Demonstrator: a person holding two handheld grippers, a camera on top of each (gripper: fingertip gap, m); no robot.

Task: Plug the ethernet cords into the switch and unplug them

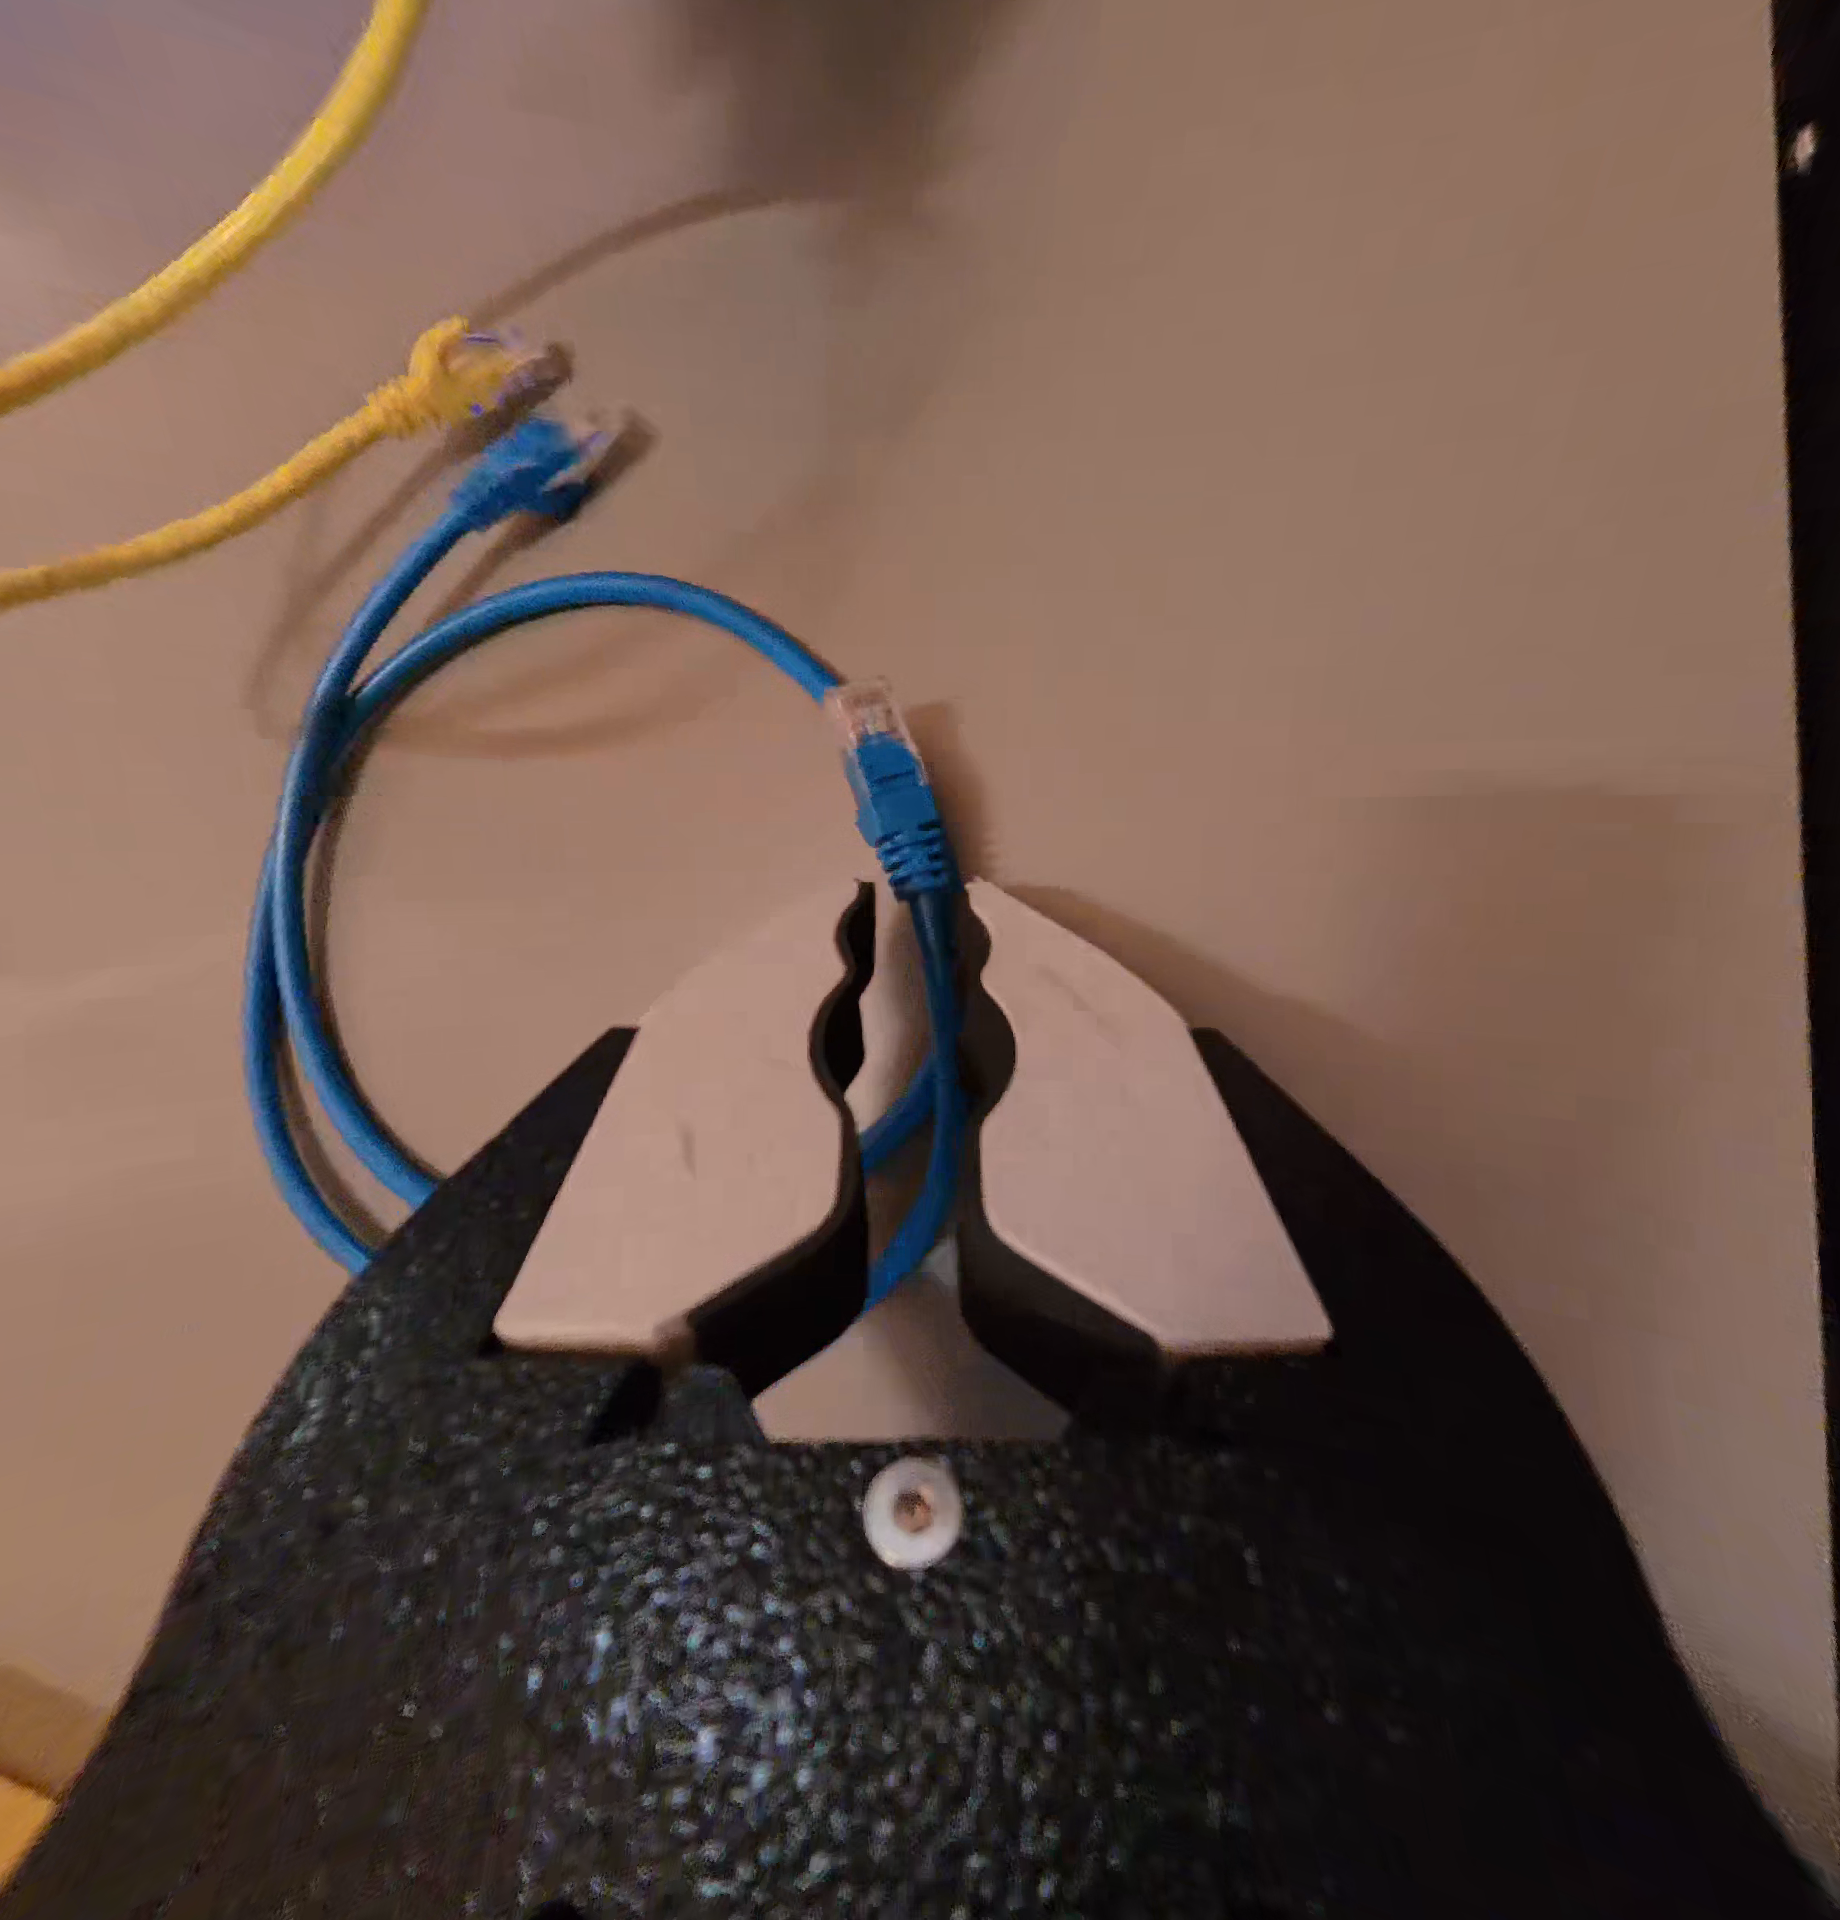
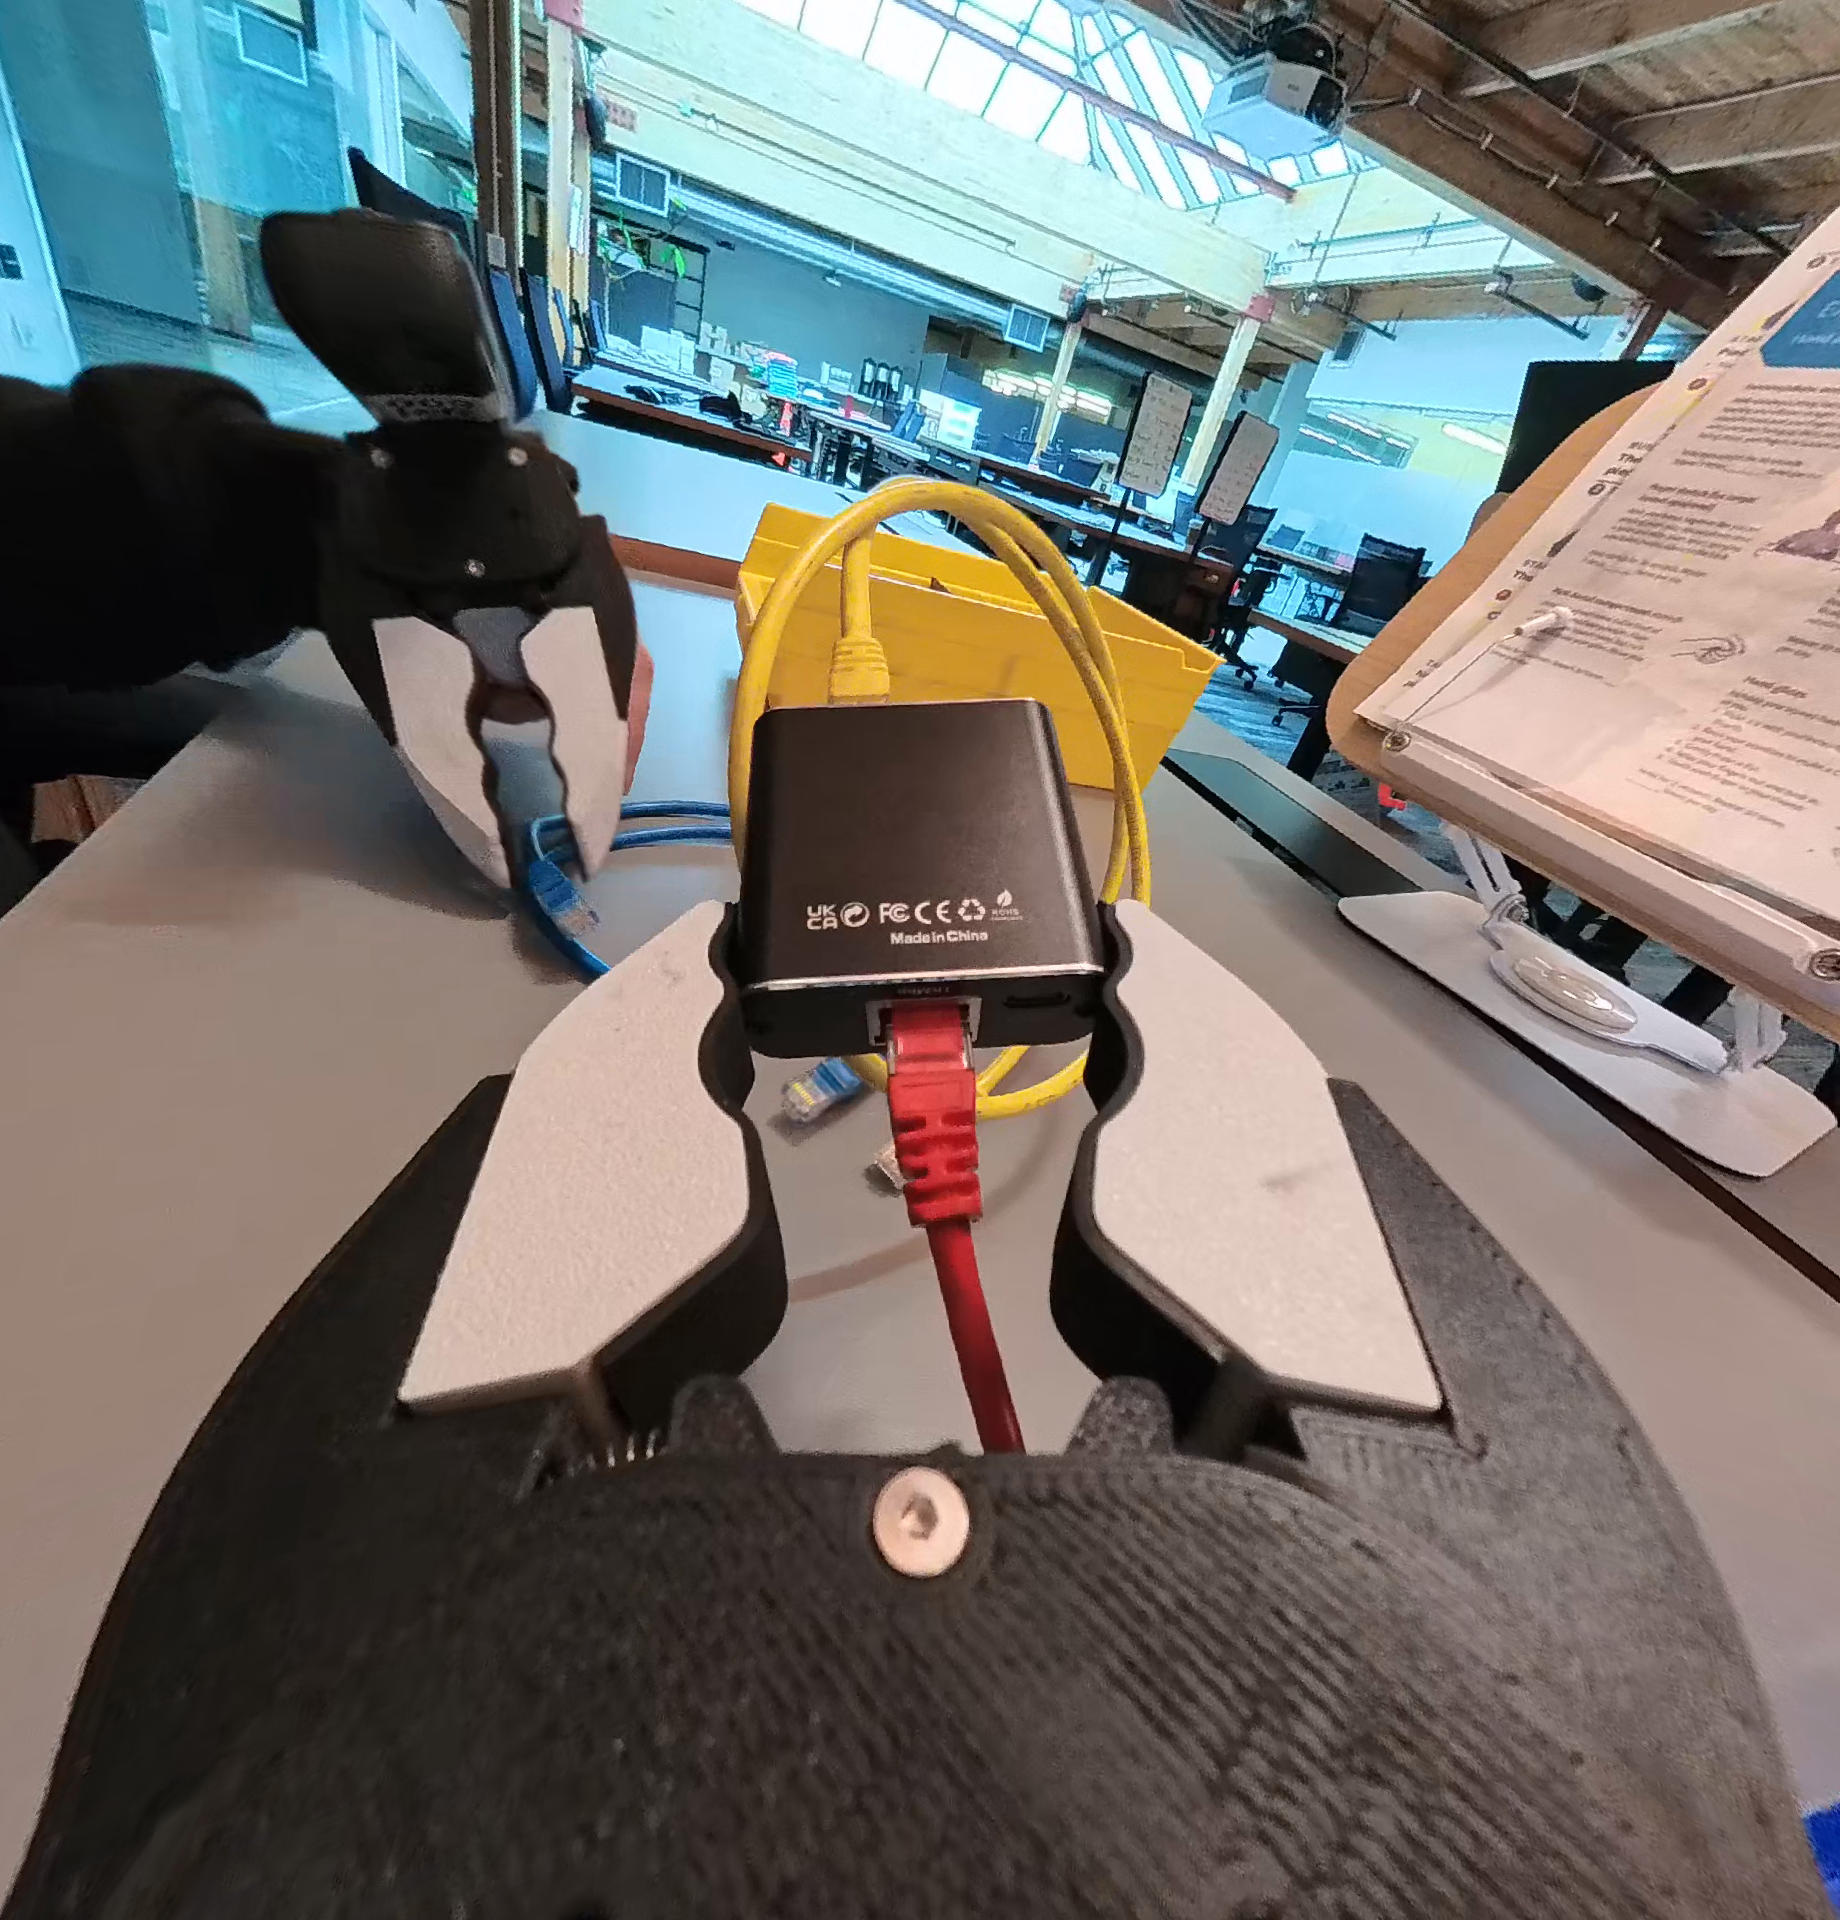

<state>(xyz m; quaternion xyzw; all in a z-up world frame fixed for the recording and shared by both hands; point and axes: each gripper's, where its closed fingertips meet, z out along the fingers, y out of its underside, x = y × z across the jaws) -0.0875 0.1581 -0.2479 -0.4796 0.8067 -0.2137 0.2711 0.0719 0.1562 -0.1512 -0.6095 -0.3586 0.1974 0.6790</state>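
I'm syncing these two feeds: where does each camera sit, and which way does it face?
Left wrist: on the left gripper, facing down at the table; its fingers straddle the blue cord.
Right wrist: on the right gripper, facing across the room; it grips the switch.
Shared: blue cord, yellow cord, left gripper.
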